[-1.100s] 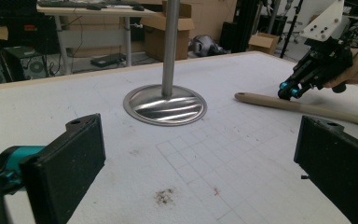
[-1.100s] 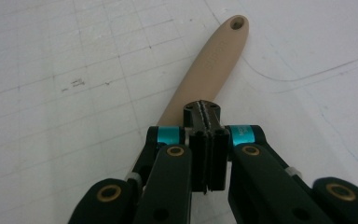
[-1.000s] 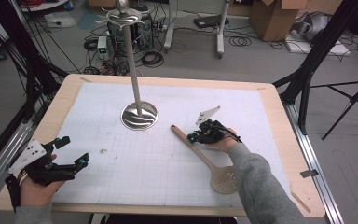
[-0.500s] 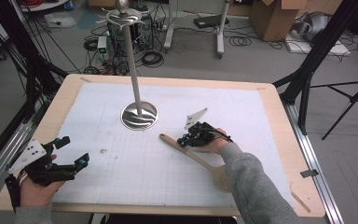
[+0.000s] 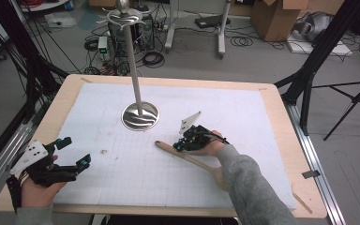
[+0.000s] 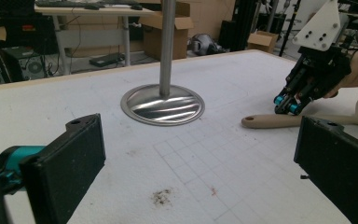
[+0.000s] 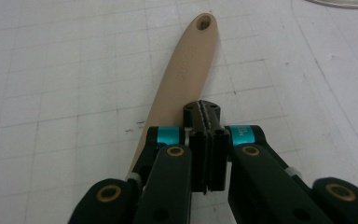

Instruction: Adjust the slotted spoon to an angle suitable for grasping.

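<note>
Right tool (image 5: pixel 180 146) on white gridded mat (image 5: pixel 243 112), cluttered workshop.

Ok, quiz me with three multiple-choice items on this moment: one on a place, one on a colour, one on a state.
1. Where does the right gripper sit?
A. over the spoon handle
B. on the stand base
C. off the table

2. What colour is the spoon?
A. blue
B. tan
C. black

3. How do the jaws of the left gripper stand?
A. shut on the spoon
B. shut on nothing
C. wide open, nothing between

Answers:
1 A: the right gripper view shows its shut tips right above the handle.
2 B: the handle is tan against the white mat.
3 C: the left gripper view shows both pads far apart with bare mat between them.
</note>
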